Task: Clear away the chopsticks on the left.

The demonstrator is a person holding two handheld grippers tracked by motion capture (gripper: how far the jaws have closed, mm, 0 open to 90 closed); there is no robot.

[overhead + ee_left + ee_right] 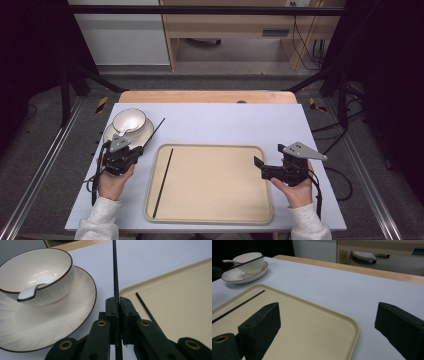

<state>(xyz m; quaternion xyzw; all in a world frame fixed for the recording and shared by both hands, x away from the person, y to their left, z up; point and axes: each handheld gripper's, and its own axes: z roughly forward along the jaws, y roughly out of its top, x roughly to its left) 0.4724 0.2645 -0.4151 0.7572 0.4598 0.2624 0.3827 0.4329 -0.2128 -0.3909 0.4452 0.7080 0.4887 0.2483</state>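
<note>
Nearest of all: two white sleeves at the bottom of the high view, one bare hand on each gripper.

Left gripper [134,148] squeezed tight on a thin black chopstick [115,272]. Jaws pressed together with only the stick between them. Stick poking straight out past the tips, over the pale blue table top [225,122]. Lower end of it sticking out behind the jaws too.

Just to the left of those jaws in the left gripper view: a round white bowl with a thin brown rim [35,275], sitting on a wide white plate with a brown edge [57,322]. White spoon [28,293] lying in the bowl, handle hanging over the rim. Plate very near the jaws but not touching them.

Just to the right of those jaws: a second thin black chopstick [163,183], lying flat near the left edge of a big tan plastic tray [250,210].

Right gripper [259,167] with black jaws wide apart, holding nothing. Right gripper view: left jaw over the tray, right jaw over the bare table past the tray's edge. Bowl and plate far off beyond the left jaw.
</note>
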